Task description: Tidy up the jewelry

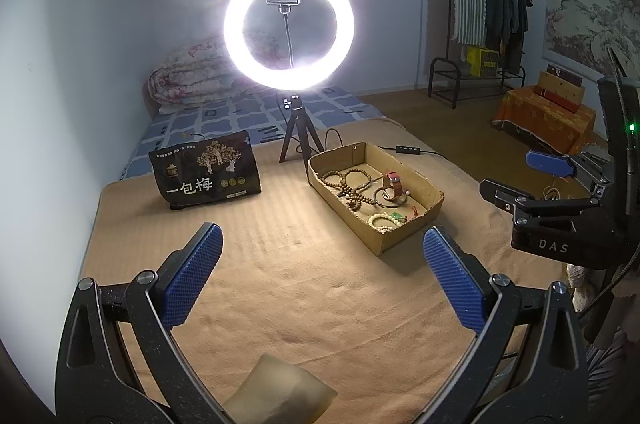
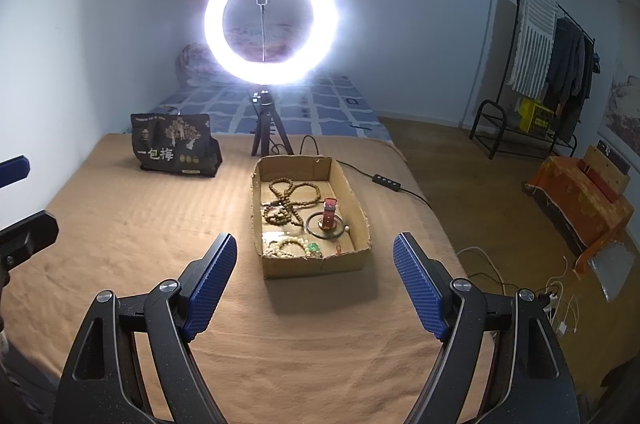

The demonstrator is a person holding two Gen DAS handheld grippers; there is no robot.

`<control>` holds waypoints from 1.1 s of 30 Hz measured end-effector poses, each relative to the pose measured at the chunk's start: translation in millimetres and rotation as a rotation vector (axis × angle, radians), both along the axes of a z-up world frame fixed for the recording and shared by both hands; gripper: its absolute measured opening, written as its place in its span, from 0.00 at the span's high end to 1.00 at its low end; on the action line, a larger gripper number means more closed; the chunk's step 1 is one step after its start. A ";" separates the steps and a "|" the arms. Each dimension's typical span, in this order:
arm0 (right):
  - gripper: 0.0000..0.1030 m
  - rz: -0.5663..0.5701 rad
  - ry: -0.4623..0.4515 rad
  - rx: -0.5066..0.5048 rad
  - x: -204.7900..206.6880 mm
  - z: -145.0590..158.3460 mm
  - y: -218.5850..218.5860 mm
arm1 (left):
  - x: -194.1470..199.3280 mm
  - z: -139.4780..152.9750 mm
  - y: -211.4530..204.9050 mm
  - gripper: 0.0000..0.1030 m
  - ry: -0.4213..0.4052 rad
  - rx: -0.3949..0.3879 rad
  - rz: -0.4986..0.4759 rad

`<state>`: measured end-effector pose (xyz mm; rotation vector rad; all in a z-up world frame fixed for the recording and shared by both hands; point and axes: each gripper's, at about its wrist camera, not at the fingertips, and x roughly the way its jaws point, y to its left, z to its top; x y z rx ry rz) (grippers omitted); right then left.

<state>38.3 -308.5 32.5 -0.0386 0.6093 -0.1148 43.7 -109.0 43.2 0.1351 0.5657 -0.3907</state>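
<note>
Blanket [image 2: 132,248] open before box [image 2: 316,266]; ring light [image 2: 272,20] blocks behind.

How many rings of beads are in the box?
2, maybe more: long brown beads at the box's far end, pale beads at its near end. Tangled loops may hide another.

A tan blanket [image 2: 140,244] covers the bed, with a blue-and-white checked sheet [image 2: 320,104] behind it. The cardboard box [image 2: 316,266] is brown, holding brown wooden beads [image 2: 286,202], cream beads [image 2: 290,246], a red watch strap [image 2: 329,210] and a black bangle [image 2: 325,232]. The snack bag [image 2: 174,148] is black with gold trees.
</note>
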 end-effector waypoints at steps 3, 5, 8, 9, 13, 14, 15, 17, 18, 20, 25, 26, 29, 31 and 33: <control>0.22 -0.003 0.001 -0.001 0.4 -0.4 0.5 | -0.7 -0.7 -0.3 0.01 0.002 0.000 0.000; 0.22 0.000 0.002 -0.002 0.7 -0.3 0.8 | -1.9 -0.7 0.0 0.01 0.004 -0.002 -0.002; 0.22 0.004 0.006 -0.005 1.1 -0.7 1.2 | -2.8 -1.5 -0.4 0.01 0.003 -0.002 -0.003; 0.22 0.005 0.007 -0.006 1.7 -0.7 1.3 | -2.8 -1.5 -0.6 0.01 0.003 -0.002 -0.003; 0.22 0.008 0.005 -0.014 1.5 0.2 1.8 | -2.9 -1.7 -1.0 0.01 0.001 0.000 -0.004; 0.22 0.007 0.004 -0.013 1.9 0.5 1.8 | -2.8 -1.7 -1.2 0.01 0.002 0.001 -0.004; 0.22 0.007 0.003 -0.012 1.9 0.7 1.2 | -2.5 -1.6 -1.1 0.01 0.004 0.001 -0.004; 0.22 0.006 0.002 -0.010 1.5 0.2 0.3 | -3.0 -1.6 -1.3 0.01 0.005 0.001 -0.004; 0.22 0.005 0.002 -0.010 1.3 0.0 0.0 | -3.2 -1.5 -1.4 0.01 0.005 0.000 -0.003; 0.22 0.004 0.003 -0.008 1.2 -0.3 -0.6 | -2.8 -1.3 -1.5 0.01 0.004 -0.001 -0.003; 0.22 0.005 0.003 -0.009 1.1 -0.5 -0.8 | -2.5 -1.5 -1.1 0.01 0.005 -0.001 -0.005; 0.22 0.005 0.002 -0.008 1.0 -0.5 -0.9 | -2.8 -1.4 -1.2 0.01 0.004 0.000 -0.005; 0.22 0.005 0.003 -0.009 1.1 -0.6 -0.4 | -2.6 -1.3 -1.2 0.01 0.003 0.001 -0.006; 0.22 0.006 0.004 -0.010 1.2 -0.8 -1.0 | -2.5 -1.3 -1.3 0.01 0.004 0.002 -0.005; 0.22 0.005 0.004 -0.010 1.3 -0.8 -0.8 | -2.5 -1.2 -1.4 0.01 0.005 0.001 -0.004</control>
